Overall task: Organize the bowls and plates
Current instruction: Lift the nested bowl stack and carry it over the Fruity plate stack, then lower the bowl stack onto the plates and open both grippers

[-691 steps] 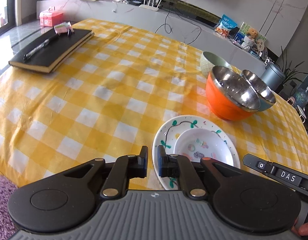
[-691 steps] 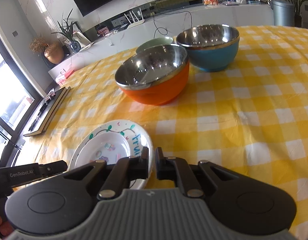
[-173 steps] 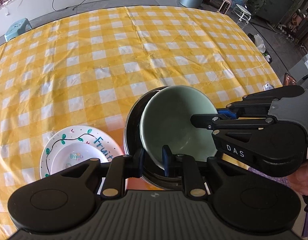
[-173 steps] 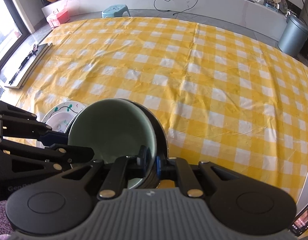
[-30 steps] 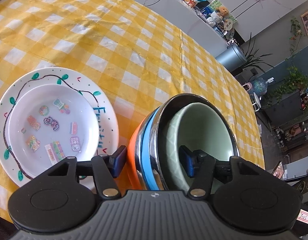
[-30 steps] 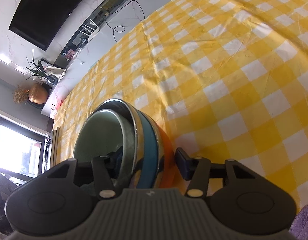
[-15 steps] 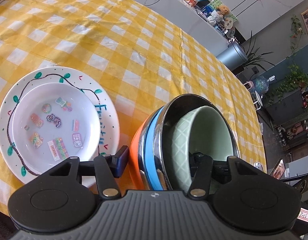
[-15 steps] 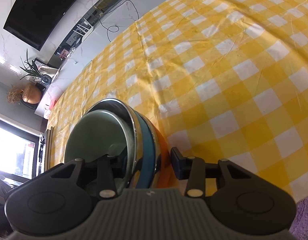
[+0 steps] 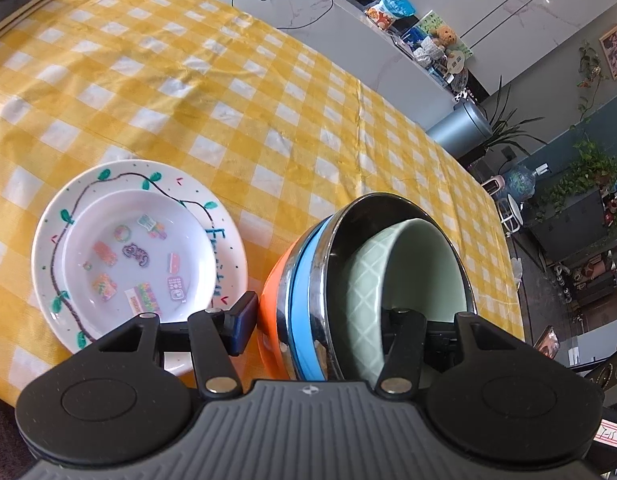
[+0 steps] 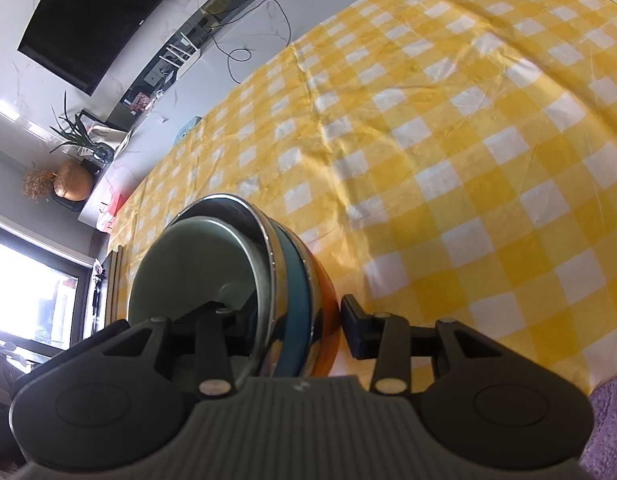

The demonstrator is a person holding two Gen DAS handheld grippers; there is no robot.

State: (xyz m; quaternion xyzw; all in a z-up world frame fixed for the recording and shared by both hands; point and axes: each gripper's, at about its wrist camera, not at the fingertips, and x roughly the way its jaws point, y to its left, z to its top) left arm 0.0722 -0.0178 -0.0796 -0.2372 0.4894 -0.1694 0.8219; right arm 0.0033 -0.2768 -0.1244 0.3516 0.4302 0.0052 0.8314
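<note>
A pale green bowl [image 9: 420, 268] sits nested in a blue steel bowl [image 9: 304, 312], which sits in an orange steel bowl [image 9: 274, 292]. The stack also shows in the right wrist view [image 10: 236, 272]. My left gripper [image 9: 320, 320] is open, its fingers straddling the stack's near rim, one outside the orange wall, one inside the green bowl. My right gripper [image 10: 292, 320] is open and straddles the opposite rim the same way. A small white bowl [image 9: 136, 256] with stickers rests in a painted white plate [image 9: 228, 240] left of the stack.
The yellow checked tablecloth [image 9: 228, 92] covers the table. A black notebook [image 9: 16, 4] lies at the far left corner. The table's front edge is just under both grippers. A counter with clutter and a grey bin [image 9: 460, 128] stand beyond the table.
Both grippers have drawn back slightly and tilted up, jaws staying wide around the stack's rims. The bowl stack and the plate have not moved.
</note>
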